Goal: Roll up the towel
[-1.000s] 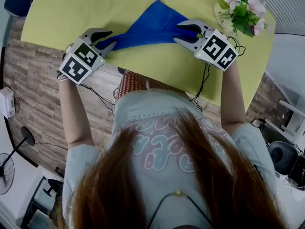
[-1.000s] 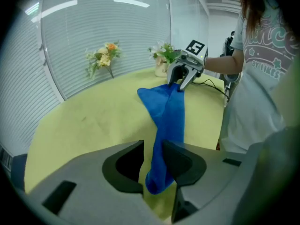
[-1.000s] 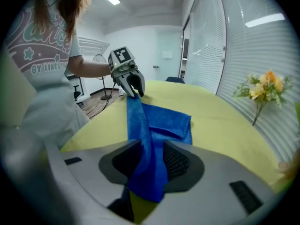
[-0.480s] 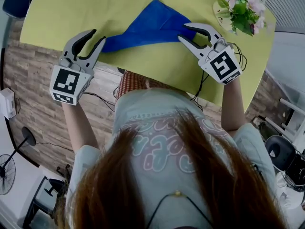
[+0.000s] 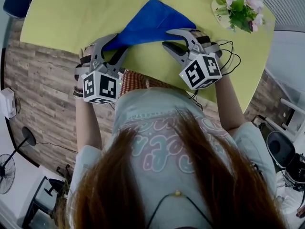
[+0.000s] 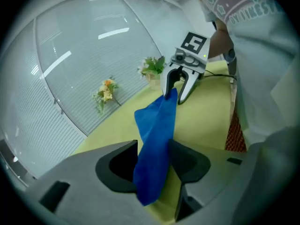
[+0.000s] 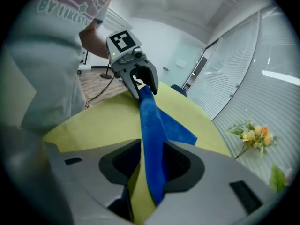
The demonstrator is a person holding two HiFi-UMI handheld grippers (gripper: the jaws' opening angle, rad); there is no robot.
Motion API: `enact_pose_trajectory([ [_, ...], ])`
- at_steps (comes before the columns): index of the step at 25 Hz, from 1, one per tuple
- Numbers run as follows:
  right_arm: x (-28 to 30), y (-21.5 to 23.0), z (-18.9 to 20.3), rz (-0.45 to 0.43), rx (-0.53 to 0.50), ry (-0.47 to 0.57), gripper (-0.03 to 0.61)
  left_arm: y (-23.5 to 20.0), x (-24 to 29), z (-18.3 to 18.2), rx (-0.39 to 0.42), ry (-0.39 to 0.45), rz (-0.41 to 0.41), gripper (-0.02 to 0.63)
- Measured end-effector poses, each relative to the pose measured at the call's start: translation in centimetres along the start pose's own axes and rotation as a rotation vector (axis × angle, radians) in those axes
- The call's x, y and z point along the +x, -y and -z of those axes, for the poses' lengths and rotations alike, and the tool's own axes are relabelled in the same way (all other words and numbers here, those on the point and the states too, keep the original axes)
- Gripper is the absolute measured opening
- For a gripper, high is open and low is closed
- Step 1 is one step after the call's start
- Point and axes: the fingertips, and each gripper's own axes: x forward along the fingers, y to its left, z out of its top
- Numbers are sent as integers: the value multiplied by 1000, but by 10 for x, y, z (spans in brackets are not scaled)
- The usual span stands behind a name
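Note:
A blue towel (image 5: pixel 152 23) lies folded into a long wedge on the yellow-green table (image 5: pixel 71 13). My left gripper (image 5: pixel 114 44) is open around the towel's left end. In the left gripper view the cloth (image 6: pixel 157 135) runs between the spread jaws of the left gripper (image 6: pixel 153 146) and hangs a little below them. My right gripper (image 5: pixel 166 38) is open around the right end. In the right gripper view the towel (image 7: pixel 152 139) passes between its jaws, with table showing beside it. Both pairs of jaws have just been opening. Each gripper shows in the other's view: right gripper (image 6: pixel 173 96), left gripper (image 7: pixel 143 86).
A pot of pink flowers (image 5: pixel 238 6) stands at the table's far right corner. Cables (image 5: pixel 228 51) trail from the right gripper over the near edge. The person stands against the table's curved near edge. A fan (image 5: pixel 5 173) is on the floor at the left.
Half a second ago the left gripper stood off the towel to the left; it has moved right and now straddles the left end. The right gripper has rolled and shifted left, to the right end.

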Motion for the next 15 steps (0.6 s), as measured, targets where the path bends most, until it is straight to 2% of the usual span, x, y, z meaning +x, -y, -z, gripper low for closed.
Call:
enact_pose_trajectory([
  [3,-1,4,10,63,-62,-34,147,0,0,6,37,-16,-5,176],
  [6,-3,7,16,87,-64,-33,147,2,1,6,78,-32,1,176],
  [11,-2,10,20,41,5,-22,138,6,-10,8,88,-54,60,176],
  [15,-3,8,21,-10,29,-19,90,9,-5,18,87,-105,106,176],
])
